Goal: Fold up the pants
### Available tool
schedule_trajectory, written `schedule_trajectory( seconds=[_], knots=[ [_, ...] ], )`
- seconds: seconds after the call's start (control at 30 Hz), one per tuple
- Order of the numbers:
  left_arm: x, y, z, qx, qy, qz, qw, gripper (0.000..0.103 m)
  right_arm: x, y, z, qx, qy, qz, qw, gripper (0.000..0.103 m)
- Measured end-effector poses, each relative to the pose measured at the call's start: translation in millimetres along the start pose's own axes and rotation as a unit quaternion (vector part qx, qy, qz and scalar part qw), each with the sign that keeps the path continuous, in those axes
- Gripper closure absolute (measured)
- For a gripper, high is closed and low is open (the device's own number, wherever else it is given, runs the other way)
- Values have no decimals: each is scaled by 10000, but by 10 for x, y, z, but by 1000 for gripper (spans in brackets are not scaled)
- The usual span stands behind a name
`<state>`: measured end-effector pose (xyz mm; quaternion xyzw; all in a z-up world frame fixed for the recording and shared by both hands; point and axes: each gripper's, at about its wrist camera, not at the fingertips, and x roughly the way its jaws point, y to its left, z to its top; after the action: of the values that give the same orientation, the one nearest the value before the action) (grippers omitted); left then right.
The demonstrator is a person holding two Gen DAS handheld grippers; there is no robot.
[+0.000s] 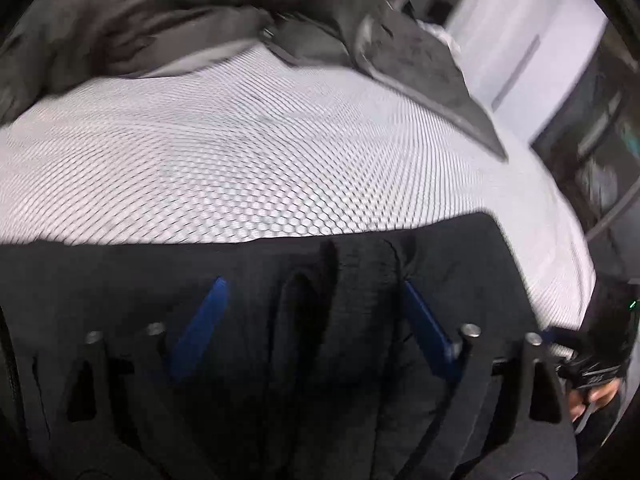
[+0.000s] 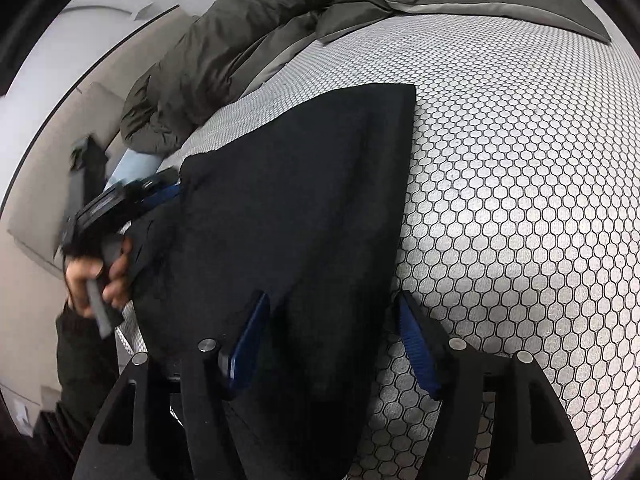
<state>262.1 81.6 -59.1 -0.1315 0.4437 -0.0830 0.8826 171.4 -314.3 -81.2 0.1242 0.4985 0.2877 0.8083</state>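
- Left gripper [image 1: 316,292], bottom of the left wrist view: its blue-padded fingers [image 1: 200,328] stand spread, with a bunched ridge of the black pants [image 1: 360,280] lying between them, touching neither pad as far as the blur allows.
- Right gripper [image 2: 332,320], bottom of the right wrist view: jaws likewise spread; the left blue pad lies against the pants' [image 2: 288,200] cloth, the right pad stands over bare mattress.
- The pants lie flat on the honeycomb-patterned mattress [image 2: 520,200], running from the lower centre to a squared end at upper centre.
- The left hand [image 2: 100,276] grips its tool at the left edge of the right wrist view, at the pants' border.
- A dark grey-green quilt [image 2: 248,32] is heaped along the top of both views, apart from the pants.
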Motion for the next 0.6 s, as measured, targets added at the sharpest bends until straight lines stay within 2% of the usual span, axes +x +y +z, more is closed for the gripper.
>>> schedule_trajectory(
  seconds=[0.03,0.07,0.17,0.23,0.3,0.37,0.4,0.43,0.5,0.53,0.6],
  knots=[
    [79,-28,20,38,201,-89,9998,43,-12,3,-24,-29,15,9,10000,36],
    [130,-24,22,25,352,-207,9992,47,-8,4,-32,-34,25,18,10000,36],
    [191,-21,31,43,419,-186,9989,56,-28,-28,-48,52,40,65,10000,35],
    [218,4,34,19,434,-175,9989,76,1,-13,12,62,40,81,9999,34],
    [198,75,23,-105,383,-329,9987,78,11,-7,28,35,55,75,10000,34],
    [142,119,-15,-226,373,-473,9979,74,18,18,25,10,55,60,10000,34],
    [141,155,-10,-307,417,-542,9972,68,20,17,20,9,46,65,10000,34],
    [164,188,-3,-400,513,-572,9962,52,45,41,41,26,41,67,10000,34],
    [209,295,4,-577,756,-668,9932,33,52,16,30,37,31,71,10000,34],
    [230,322,24,-615,786,-828,9916,30,58,2,19,37,28,76,10000,34],
    [267,394,32,-701,846,-1060,9883,30,61,-2,9,38,27,81,10000,34]
  ],
)
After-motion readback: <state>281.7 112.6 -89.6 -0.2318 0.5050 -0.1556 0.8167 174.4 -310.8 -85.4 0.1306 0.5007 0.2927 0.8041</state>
